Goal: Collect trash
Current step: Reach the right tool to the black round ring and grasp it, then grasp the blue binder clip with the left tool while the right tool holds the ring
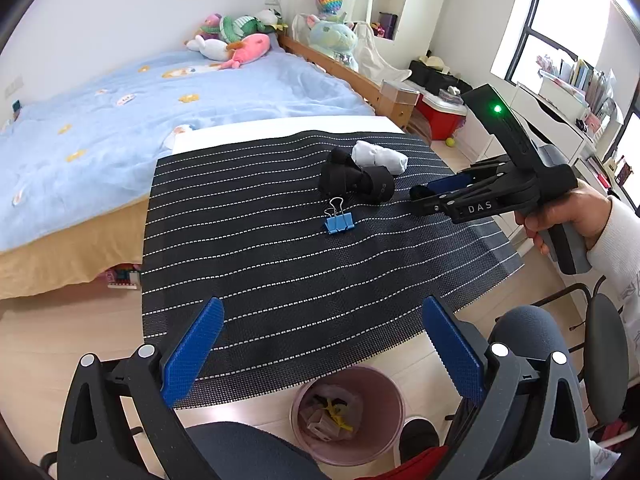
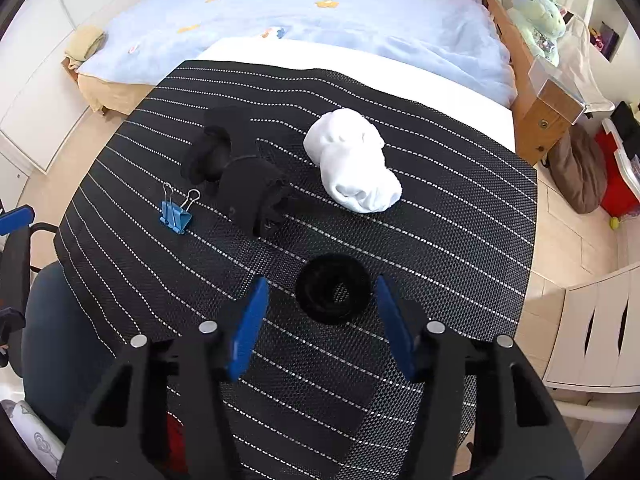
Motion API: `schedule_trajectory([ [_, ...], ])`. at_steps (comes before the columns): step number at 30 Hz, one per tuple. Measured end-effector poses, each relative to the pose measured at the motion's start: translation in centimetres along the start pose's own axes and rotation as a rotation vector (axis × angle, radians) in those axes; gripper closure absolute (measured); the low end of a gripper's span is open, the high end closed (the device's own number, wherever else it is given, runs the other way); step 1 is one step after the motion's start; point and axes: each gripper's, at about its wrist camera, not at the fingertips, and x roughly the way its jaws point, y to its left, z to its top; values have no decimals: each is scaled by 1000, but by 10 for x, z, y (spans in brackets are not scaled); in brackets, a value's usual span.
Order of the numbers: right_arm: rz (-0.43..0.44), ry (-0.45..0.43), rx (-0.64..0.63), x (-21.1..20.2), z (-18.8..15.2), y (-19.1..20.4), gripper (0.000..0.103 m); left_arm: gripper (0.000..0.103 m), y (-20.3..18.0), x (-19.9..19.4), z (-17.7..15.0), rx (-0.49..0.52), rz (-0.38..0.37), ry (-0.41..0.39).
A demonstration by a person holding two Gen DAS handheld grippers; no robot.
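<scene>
Risk: my right gripper (image 2: 322, 304), jaws open around the ring (image 2: 333, 294), may snag the mat (image 2: 440, 240); left gripper (image 1: 320, 356) hangs open above the bin (image 1: 394, 408).

Behind the striped mat (image 2: 440, 216), a bed with blue blanket (image 1: 120, 112) — plush toys (image 1: 236, 46) heaped at its head. By the window, white drawers (image 1: 552, 120); nearer the bed's foot, a red box (image 1: 440, 120).
</scene>
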Motion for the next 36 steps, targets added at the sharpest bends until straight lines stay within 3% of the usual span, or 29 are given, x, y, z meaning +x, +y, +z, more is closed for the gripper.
schedule_trajectory([
  [4,-14,2,-1,2,0,-1,68,8,0,0,0,0,0,1],
  [7,-17,-6,4,1,-2,-2,71,8,-1,1,1,4,0,1],
  [26,4,-119,77,-47,-21,6,71,8,-15,32,44,34,-11,29],
  [36,-4,-138,107,-59,-30,2,71,8,-11,79,64,-46,56,110],
])
